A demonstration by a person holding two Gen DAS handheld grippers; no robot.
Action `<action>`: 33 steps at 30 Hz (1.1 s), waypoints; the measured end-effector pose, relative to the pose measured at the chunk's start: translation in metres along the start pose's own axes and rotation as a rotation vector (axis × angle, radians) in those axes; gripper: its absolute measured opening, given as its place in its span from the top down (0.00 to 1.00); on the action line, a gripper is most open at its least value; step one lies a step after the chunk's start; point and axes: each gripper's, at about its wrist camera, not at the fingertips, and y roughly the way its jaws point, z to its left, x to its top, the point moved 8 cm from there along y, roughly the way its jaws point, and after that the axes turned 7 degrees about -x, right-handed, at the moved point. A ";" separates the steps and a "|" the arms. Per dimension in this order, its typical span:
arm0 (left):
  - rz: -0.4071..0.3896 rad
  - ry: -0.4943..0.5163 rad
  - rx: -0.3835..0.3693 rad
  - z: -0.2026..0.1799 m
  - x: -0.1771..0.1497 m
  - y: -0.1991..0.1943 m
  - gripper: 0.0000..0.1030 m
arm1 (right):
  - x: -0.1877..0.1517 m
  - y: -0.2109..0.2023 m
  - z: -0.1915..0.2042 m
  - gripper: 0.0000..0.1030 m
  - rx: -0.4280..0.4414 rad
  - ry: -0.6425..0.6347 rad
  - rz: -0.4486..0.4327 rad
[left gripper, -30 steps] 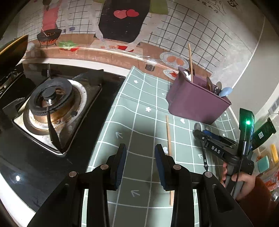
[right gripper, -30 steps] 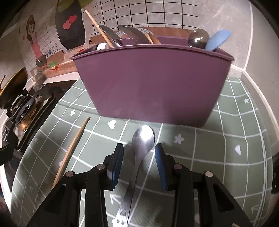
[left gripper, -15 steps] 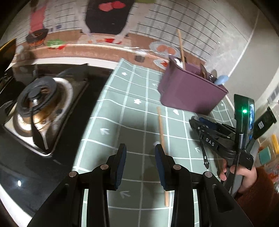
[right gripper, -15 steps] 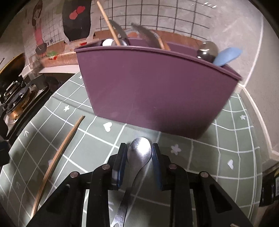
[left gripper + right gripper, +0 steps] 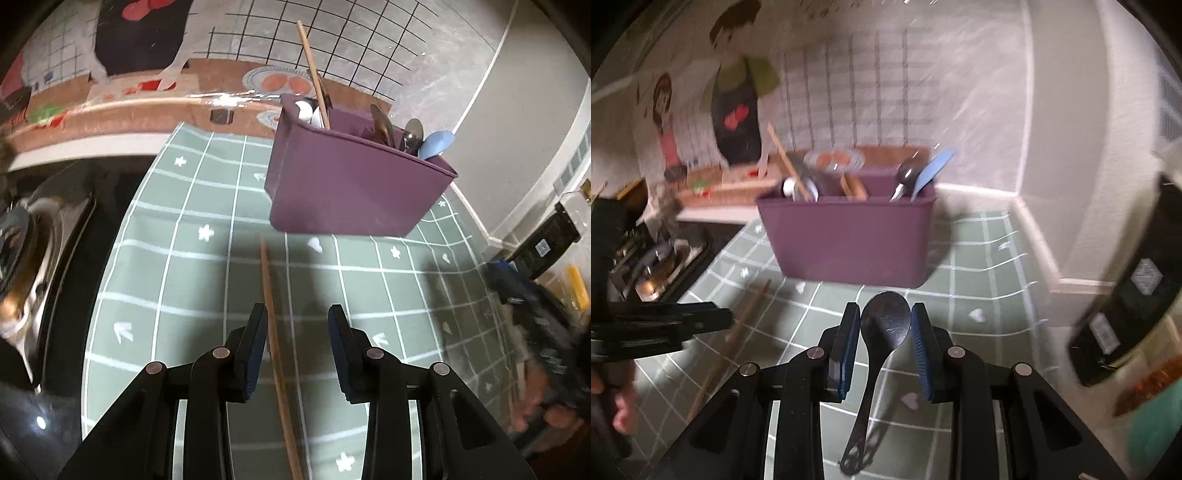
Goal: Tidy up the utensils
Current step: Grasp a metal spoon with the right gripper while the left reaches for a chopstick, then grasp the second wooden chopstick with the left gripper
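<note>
My right gripper (image 5: 885,339) is shut on the bowl of a metal spoon (image 5: 886,323), whose handle hangs down toward me, clear of the mat. The purple utensil holder (image 5: 849,243) stands ahead with several utensils in it. In the left wrist view, a wooden chopstick (image 5: 275,350) lies on the mat between the fingers of my open left gripper (image 5: 297,347), close to the left pad but apart from it. The holder (image 5: 351,192) stands beyond the chopstick's far tip. The same chopstick (image 5: 738,325) shows at the left of the right wrist view.
A green checked mat (image 5: 177,258) covers the counter. A gas stove (image 5: 37,258) borders it on the left. Walls close the corner behind and right of the holder. A dark device (image 5: 1137,295) and packets stand at the right edge.
The right gripper closed on the spoon's bowl, lifted it off the mat and drew back from the holder. The left gripper swung right, bringing the chopstick between its fingers.
</note>
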 end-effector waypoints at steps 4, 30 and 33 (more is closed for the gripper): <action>-0.025 -0.001 0.042 0.010 0.007 0.008 0.66 | 0.011 -0.025 -0.011 0.74 -0.025 0.027 -0.046; 0.021 0.021 0.138 0.022 0.009 0.044 0.95 | 0.034 -0.049 -0.008 0.75 -0.033 0.025 -0.120; -0.034 0.026 0.116 0.017 0.011 0.028 0.95 | 0.036 -0.051 -0.010 0.75 -0.031 0.022 -0.125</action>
